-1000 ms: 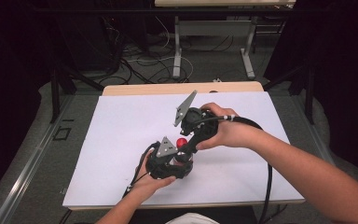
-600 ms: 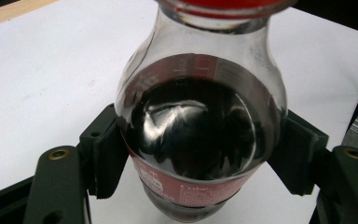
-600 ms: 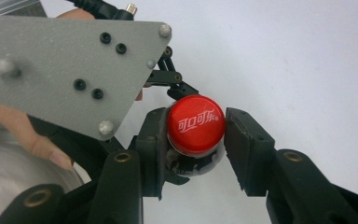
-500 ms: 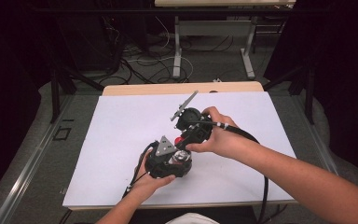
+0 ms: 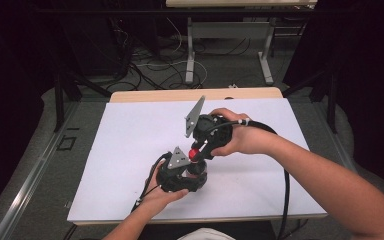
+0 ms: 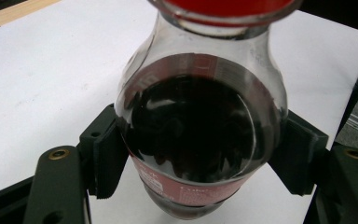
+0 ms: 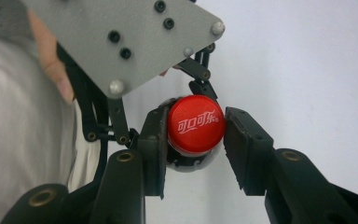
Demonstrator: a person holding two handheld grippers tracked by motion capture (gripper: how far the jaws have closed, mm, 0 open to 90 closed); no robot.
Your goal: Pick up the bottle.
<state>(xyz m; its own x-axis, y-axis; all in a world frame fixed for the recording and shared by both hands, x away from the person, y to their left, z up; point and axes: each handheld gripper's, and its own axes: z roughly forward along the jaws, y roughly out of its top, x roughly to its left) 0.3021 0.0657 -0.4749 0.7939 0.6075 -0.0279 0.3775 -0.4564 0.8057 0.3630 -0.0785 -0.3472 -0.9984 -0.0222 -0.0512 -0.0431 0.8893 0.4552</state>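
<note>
A clear bottle of dark cola [image 6: 200,135] with a red label band stands between the pads of my left gripper [image 6: 203,156], which is shut on its body. Its red cap [image 7: 196,123] carries white lettering. My right gripper [image 7: 196,140] comes down from above and is shut on that cap, one pad on each side. In the high view both grippers meet near the front middle of the table, with the left gripper [image 5: 182,175] below, the right gripper [image 5: 200,150] above it, and the red cap [image 5: 194,153] between them. The bottle's body is hidden there.
A white sheet [image 5: 120,140] covers the table, with a wooden strip [image 5: 155,95] bare at the far edge. The right gripper's black cable [image 5: 285,190] loops off the front right. The left gripper's grey plate [image 7: 121,37] sits close above the cap. Dark floor and cables lie beyond.
The right hand has twisted on the cap: its grey plate turned edge-on half a second ago and now faces broad again. The left gripper and bottle stayed put.
</note>
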